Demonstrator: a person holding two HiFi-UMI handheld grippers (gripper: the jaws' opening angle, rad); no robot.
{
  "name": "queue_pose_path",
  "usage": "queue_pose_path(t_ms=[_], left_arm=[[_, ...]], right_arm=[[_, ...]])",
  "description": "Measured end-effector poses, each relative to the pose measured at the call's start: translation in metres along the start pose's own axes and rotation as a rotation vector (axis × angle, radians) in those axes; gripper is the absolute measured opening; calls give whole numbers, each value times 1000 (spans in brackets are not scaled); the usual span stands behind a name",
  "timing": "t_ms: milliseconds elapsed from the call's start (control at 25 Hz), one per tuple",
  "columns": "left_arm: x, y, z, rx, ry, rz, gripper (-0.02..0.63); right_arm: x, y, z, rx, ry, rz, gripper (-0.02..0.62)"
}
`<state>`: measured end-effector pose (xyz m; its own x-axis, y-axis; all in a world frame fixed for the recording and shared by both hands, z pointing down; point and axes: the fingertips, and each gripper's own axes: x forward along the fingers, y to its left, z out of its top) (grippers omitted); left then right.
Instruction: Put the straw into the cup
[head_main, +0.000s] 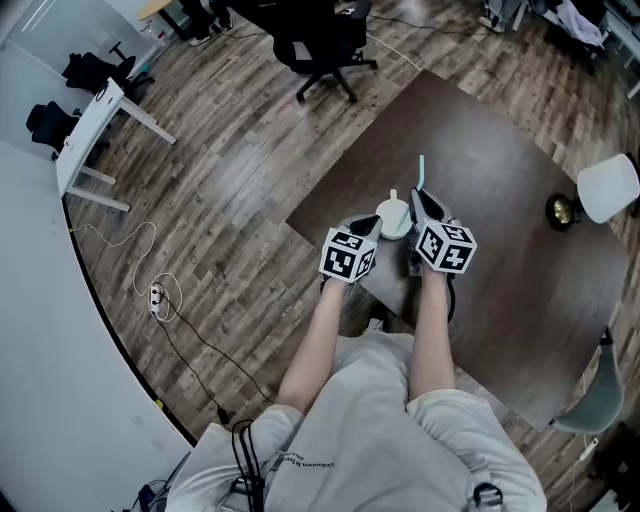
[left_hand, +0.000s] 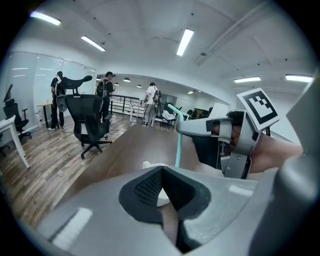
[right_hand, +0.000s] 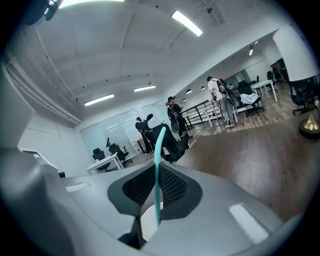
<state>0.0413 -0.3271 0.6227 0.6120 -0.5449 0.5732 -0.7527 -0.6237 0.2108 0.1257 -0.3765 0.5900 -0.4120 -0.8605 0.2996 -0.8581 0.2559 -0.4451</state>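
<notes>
Straw looked light and easily kinked, best pinched gently low down, as the right fingers held it. Left fingers sat closed left of the cup.

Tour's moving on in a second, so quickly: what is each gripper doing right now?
Left gripper: jaws together at the cup; whether they pinch it cannot be told.
Right gripper: shut on the straw.

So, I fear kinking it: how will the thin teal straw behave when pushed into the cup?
Probably light and somewhat flexible: the thin teal straw curves at its top above the right gripper. With little showing below the grip, over the white cup, it likely won't buckle.
</notes>
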Motion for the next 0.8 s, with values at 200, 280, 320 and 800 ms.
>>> queue_pose_path(t_ms=[200, 280, 320, 800], left_arm=[[9, 3, -5, -15, 13, -2, 1], [11, 2, -7, -16, 24, -6, 1], [12, 0, -8, -17, 28, -9, 0], [15, -8, -2, 10, 23, -15, 1]], right_arm=[[7, -8, -17, 8, 26, -11, 48], [8, -10, -25, 9, 45, -15, 48], [8, -11, -29, 7, 55, -18, 48], [9, -10, -62, -44, 135, -40, 48]])
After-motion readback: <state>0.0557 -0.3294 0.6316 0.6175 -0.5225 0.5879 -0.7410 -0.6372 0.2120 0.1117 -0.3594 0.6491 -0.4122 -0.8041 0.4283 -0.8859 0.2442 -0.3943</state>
